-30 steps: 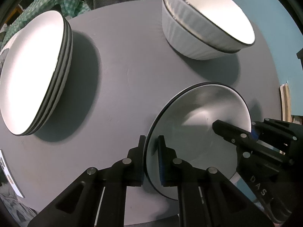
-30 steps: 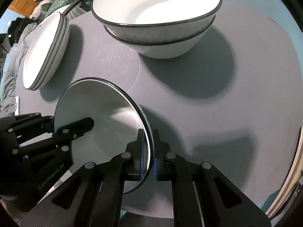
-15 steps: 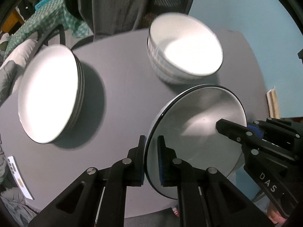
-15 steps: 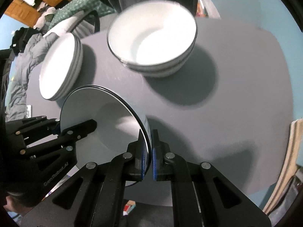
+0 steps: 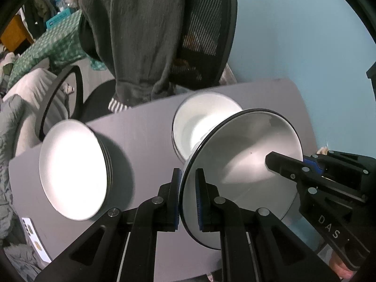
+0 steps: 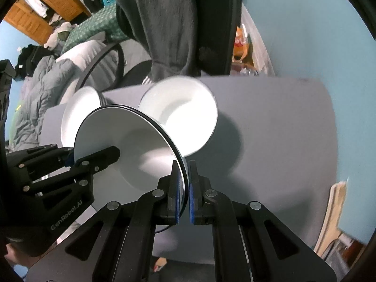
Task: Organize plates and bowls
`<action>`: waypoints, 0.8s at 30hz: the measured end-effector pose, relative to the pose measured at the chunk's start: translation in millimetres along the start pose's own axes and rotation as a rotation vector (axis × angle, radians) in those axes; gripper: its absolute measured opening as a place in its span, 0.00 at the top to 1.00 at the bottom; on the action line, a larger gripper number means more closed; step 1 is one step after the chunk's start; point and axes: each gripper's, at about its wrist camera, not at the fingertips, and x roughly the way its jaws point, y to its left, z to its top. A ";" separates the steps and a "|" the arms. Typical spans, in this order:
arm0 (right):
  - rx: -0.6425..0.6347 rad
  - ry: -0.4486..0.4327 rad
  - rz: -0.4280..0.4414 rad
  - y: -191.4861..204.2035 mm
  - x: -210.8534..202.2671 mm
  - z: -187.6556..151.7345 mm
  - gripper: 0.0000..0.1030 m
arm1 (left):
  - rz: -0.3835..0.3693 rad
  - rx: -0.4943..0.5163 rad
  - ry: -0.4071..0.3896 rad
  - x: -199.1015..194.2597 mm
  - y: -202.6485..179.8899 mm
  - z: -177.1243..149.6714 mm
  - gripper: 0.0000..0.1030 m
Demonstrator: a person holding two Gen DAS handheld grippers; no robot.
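Note:
Both grippers hold one white bowl with a black rim, lifted well above the grey table. My left gripper is shut on its left rim. My right gripper is shut on its right rim; the bowl also shows in the right wrist view. Each gripper appears in the other's view, clamped on the opposite rim. A stack of white bowls sits on the table behind the held bowl. A stack of white plates sits at the table's left.
A black office chair draped with a dark sweater stands at the table's far edge. A blue wall is on the right. A card lies at the table's near-left corner. Bedding and clutter lie at the left.
Both grippers have lifted the bowl up off the table and pulled back. The table, stacks and chair now look smaller and farther below.

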 end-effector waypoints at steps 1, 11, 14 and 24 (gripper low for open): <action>-0.005 -0.003 -0.002 -0.8 0.6 4.8 0.94 | 0.006 0.002 -0.005 2.3 -0.2 5.1 0.90; 0.003 0.054 0.011 -21.6 27.1 37.8 0.94 | 0.065 -0.018 0.043 35.4 2.3 34.9 0.90; 0.014 0.089 0.029 -26.8 42.7 42.9 0.93 | 0.079 -0.023 0.062 39.6 0.3 36.7 0.90; -0.007 0.123 0.014 -31.9 53.7 52.3 0.94 | 0.130 0.008 0.090 53.1 -5.5 39.8 0.87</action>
